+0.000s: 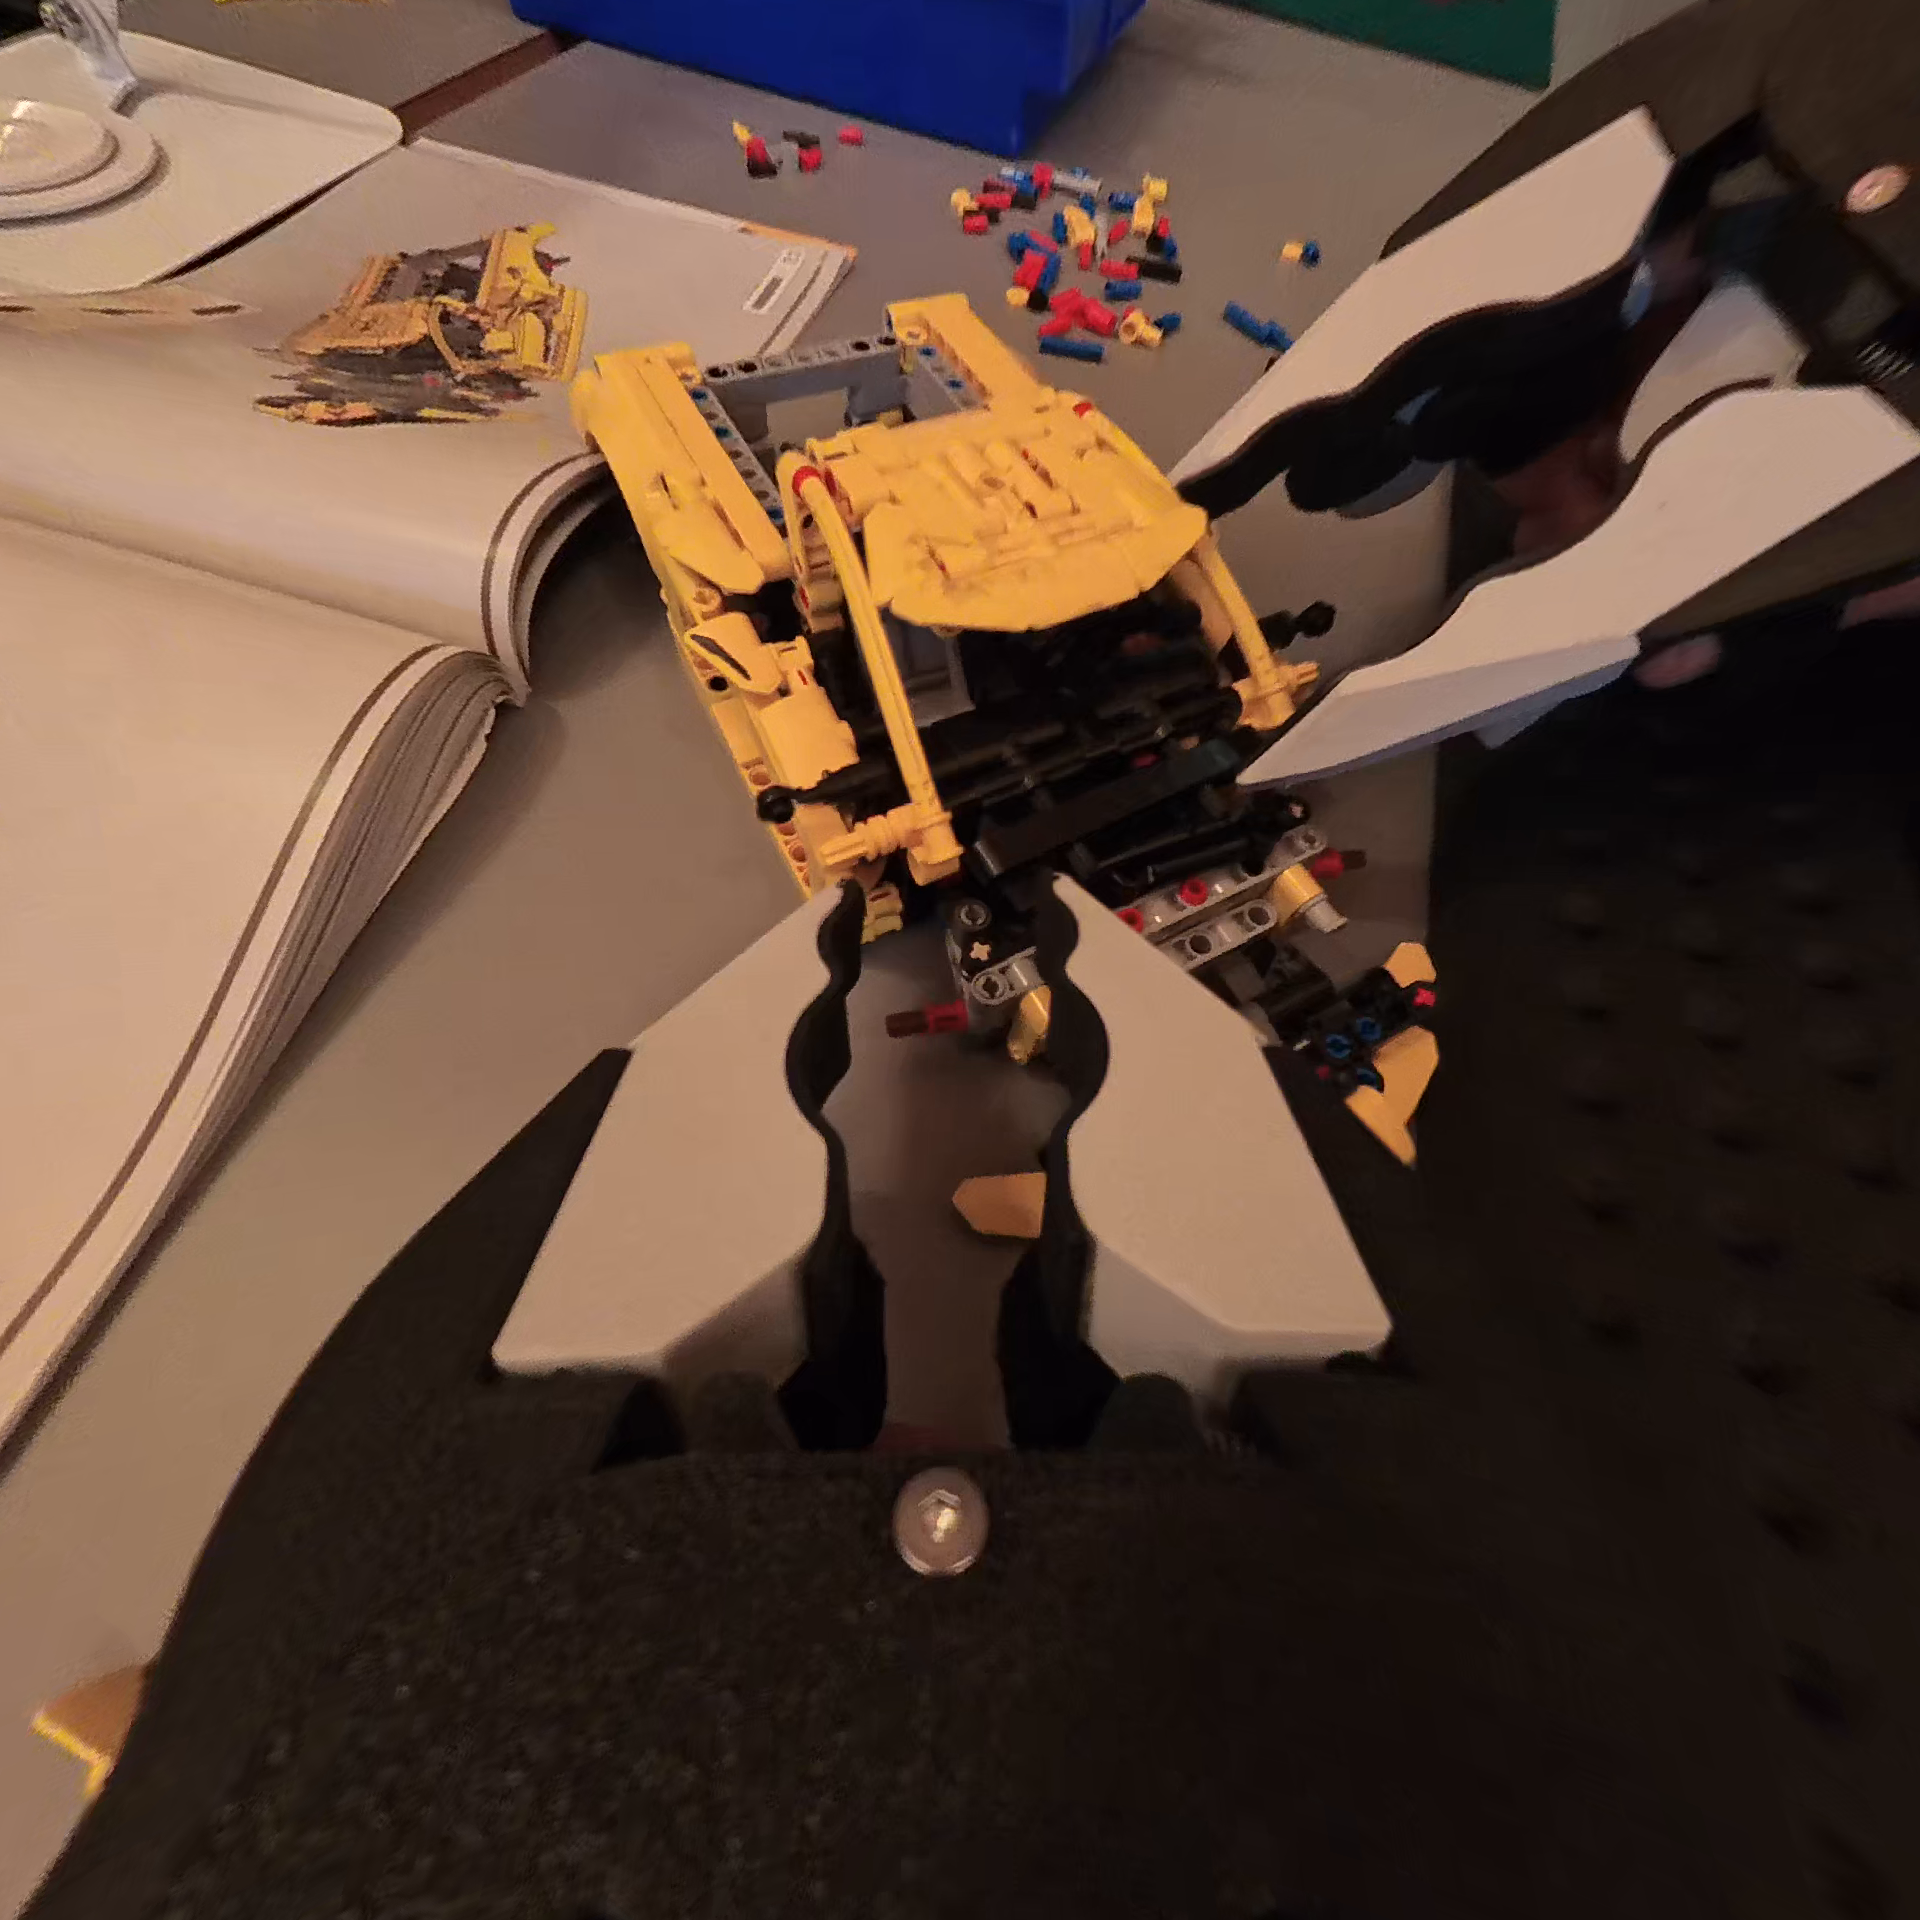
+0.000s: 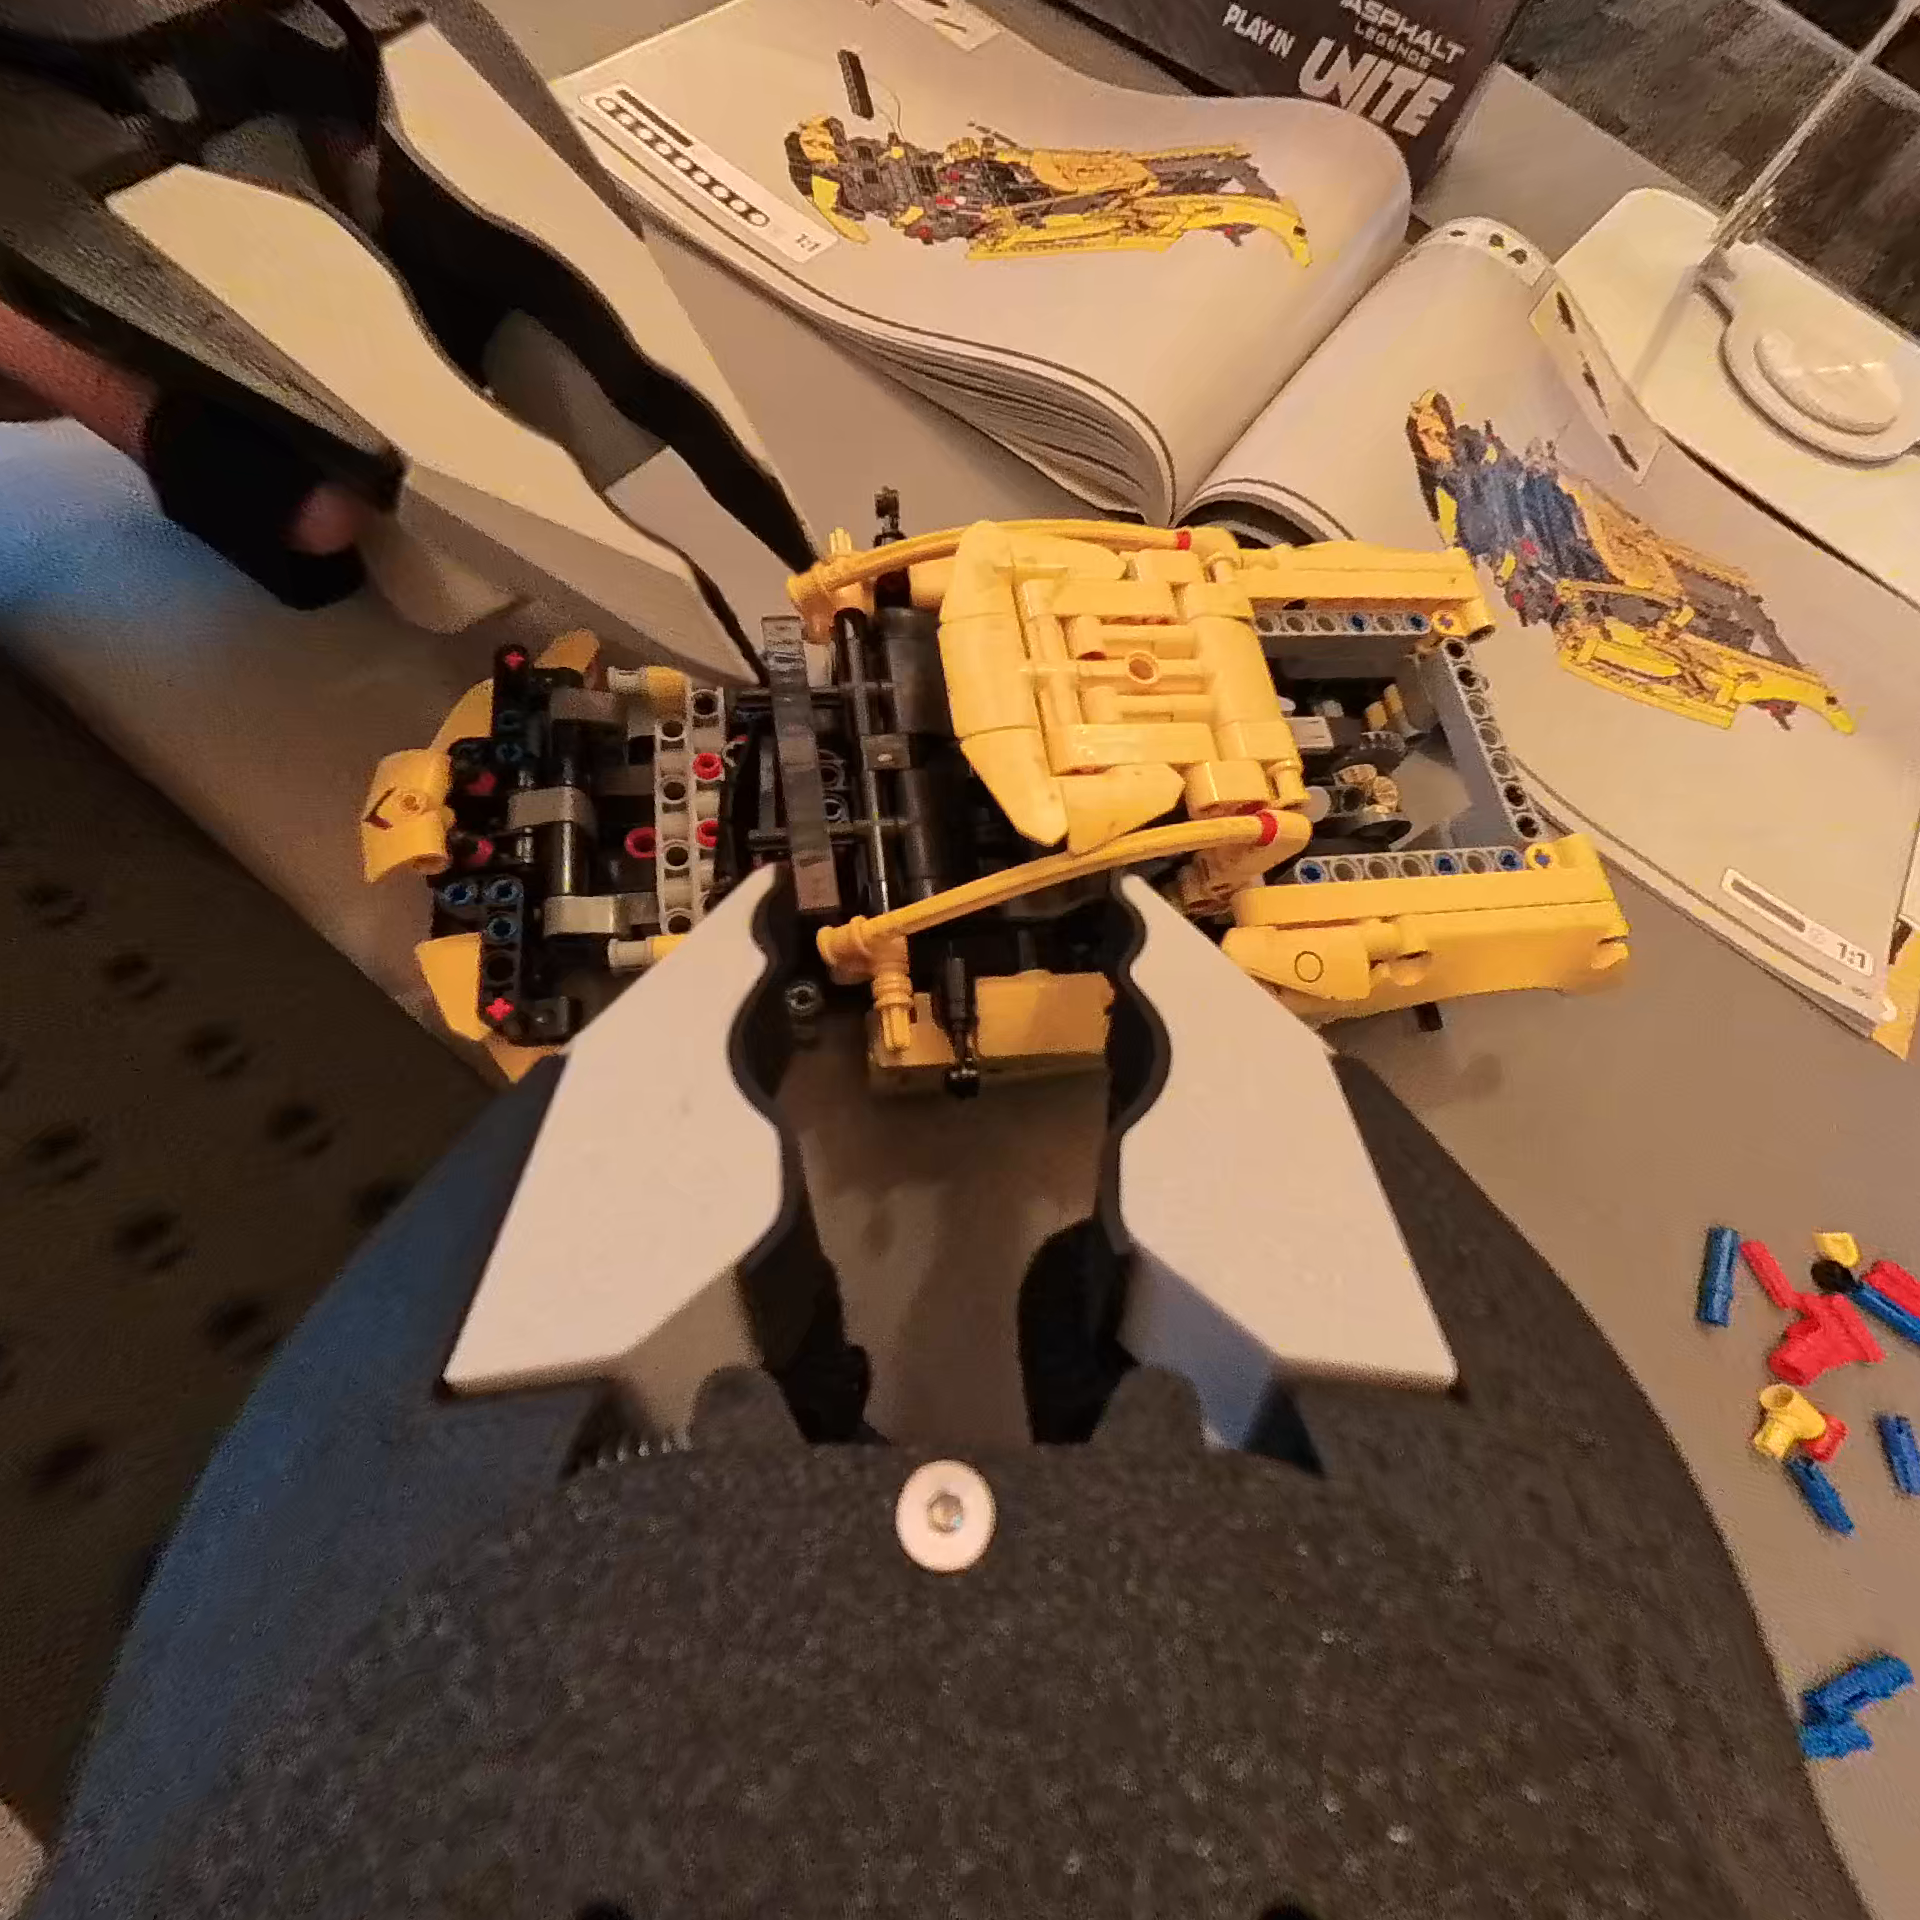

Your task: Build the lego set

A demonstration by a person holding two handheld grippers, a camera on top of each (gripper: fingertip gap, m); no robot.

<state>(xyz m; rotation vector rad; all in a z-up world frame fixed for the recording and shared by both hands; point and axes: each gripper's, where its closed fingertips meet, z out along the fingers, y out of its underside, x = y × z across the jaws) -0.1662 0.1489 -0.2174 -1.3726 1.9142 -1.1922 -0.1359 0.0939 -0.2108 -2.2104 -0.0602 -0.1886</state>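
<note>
On the grey worktop (image 1: 644,1039), beside the open instruction book (image 1: 260,582), the yellow lego car (image 2: 1091,707) is lying while both tools, left (image 1: 951,914) and right (image 2: 945,894), are standing apart at it (clamping nothing).

Hobby table (image 1: 623,1039): instruction book (image 1: 208,727), loose pieces (image 1: 1091,270).
</note>
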